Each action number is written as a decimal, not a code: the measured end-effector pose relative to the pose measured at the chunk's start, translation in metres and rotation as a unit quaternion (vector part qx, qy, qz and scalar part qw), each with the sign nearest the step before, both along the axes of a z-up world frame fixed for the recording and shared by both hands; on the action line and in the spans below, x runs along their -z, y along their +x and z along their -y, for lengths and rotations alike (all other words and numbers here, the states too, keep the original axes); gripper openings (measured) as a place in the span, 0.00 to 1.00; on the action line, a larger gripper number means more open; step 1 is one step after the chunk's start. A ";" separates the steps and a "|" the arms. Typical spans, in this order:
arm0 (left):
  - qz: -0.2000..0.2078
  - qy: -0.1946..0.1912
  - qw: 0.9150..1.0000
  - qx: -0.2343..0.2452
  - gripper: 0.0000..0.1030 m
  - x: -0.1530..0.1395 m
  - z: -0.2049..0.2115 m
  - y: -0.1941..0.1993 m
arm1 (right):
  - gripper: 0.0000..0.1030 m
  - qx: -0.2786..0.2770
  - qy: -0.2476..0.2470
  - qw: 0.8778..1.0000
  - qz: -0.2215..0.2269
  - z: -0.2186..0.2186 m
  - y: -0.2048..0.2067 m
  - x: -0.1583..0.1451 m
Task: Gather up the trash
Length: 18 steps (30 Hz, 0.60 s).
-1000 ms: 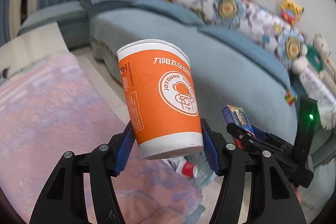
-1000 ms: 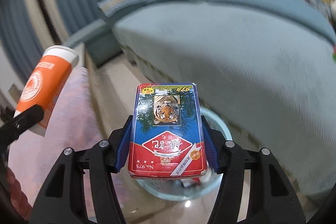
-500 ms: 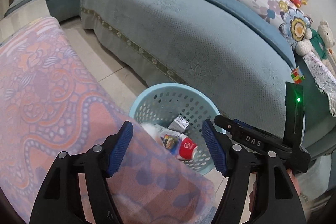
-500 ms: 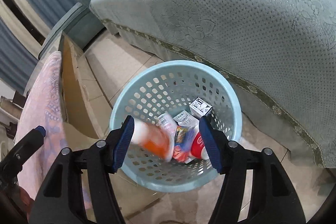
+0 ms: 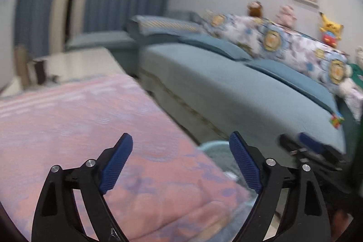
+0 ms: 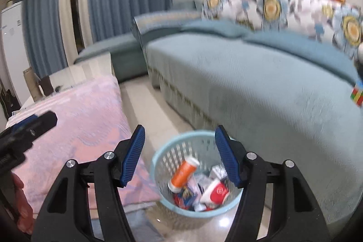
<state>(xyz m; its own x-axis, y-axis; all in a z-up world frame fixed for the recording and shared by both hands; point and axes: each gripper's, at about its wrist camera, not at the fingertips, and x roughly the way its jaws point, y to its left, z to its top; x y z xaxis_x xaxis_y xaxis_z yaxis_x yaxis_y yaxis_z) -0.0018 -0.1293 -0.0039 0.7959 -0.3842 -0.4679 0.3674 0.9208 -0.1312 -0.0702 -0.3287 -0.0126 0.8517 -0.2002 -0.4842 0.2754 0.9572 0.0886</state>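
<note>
A: Report the condition of both tongs

B: The left tongs are opening, the blue pads are standing wide apart, and nothing is sitting between them. The right tongs are released as well, pads parted and gripping nothing

A: Where is the trash lying relative to the tongs?

B: The light blue basket is standing on the floor ahead of and below the right tongs, showing in the gap between the two pads. Inside it, an orange cup is leaning tilted against the inner wall, a red and white cup is lying to its right, and a blue and red card box is lying beneath the orange cup among other wrappers. From the left tongs, only the basket rim is showing, just inside the right pad

A: What is surrounding the tongs?

B: A pink patterned cloth is covering the table under the left tongs. A teal sofa is running beyond the basket, ahead and to the right of both tongs
</note>
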 end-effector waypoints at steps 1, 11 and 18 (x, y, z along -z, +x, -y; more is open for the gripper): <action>0.007 0.003 1.000 -0.012 0.86 0.000 -0.005 -0.005 | 0.59 -0.002 -0.005 1.000 0.008 -0.005 -0.003 -0.004; 0.037 0.029 0.992 -0.114 0.88 0.005 -0.035 -0.020 | 0.59 -0.015 -0.041 0.998 0.047 -0.058 -0.005 -0.009; 0.002 0.039 0.992 -0.120 0.89 0.012 -0.045 -0.004 | 0.59 -0.018 -0.039 0.998 0.038 -0.064 0.002 -0.003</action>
